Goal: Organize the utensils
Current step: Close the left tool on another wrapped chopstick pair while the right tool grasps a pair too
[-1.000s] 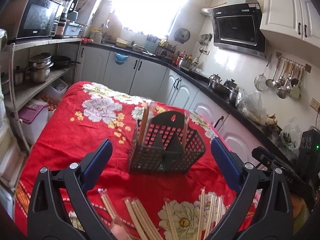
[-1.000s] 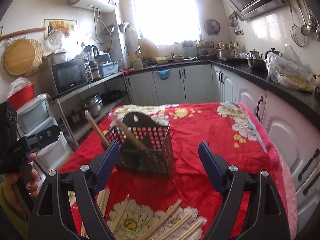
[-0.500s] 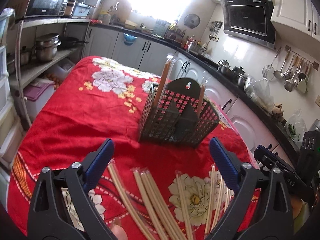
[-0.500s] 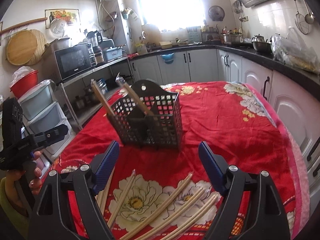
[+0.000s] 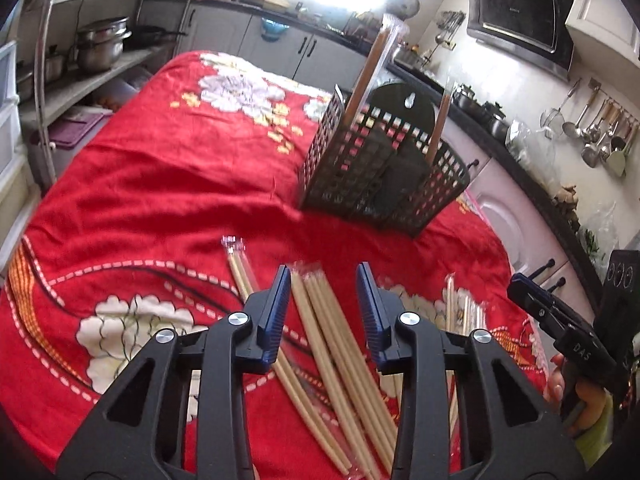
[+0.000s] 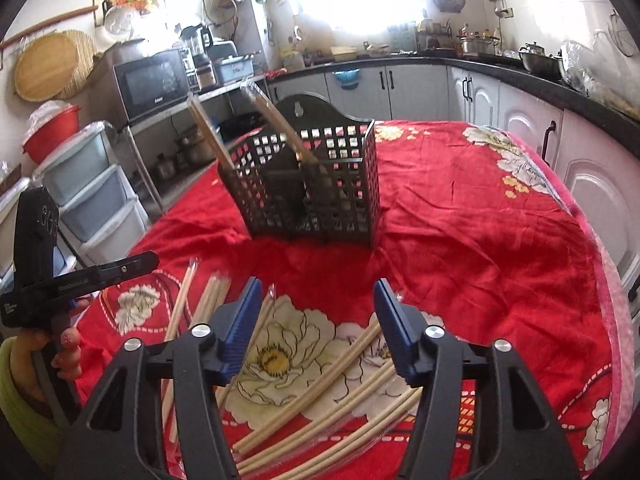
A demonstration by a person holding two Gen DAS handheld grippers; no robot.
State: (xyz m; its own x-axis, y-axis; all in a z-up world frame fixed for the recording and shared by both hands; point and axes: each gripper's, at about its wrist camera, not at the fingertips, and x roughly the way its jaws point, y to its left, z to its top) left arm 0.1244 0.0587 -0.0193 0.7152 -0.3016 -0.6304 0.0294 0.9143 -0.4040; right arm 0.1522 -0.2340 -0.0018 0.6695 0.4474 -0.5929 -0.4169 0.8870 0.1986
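Note:
Several wrapped pairs of wooden chopsticks [image 5: 320,320] lie on the red flowered tablecloth [image 5: 160,184]. My left gripper [image 5: 323,268] hangs low over one bundle, which lies between its blue pads [image 5: 276,316]; its jaws are closing and do not press on it. My right gripper [image 6: 317,281] hovers over other loose chopsticks [image 6: 340,364], its jaws also closing, with nothing pressed between them. Behind stands a black mesh utensil basket [image 5: 380,176] [image 6: 316,188] with two wrapped pairs of chopsticks [image 5: 368,68] [image 6: 280,120] standing tilted in it.
The right-hand tool [image 5: 560,328] shows at the left view's right edge, the left-hand tool [image 6: 80,280] at the right view's left edge. White cabinets [image 6: 592,168] run past the table's right side. A pot shelf [image 5: 100,48] and plastic drawers [image 6: 92,200] stand on the left.
Both grippers have dropped toward the chopsticks on the cloth and tilted further down. Both pairs of jaws have narrowed, the left one much more.

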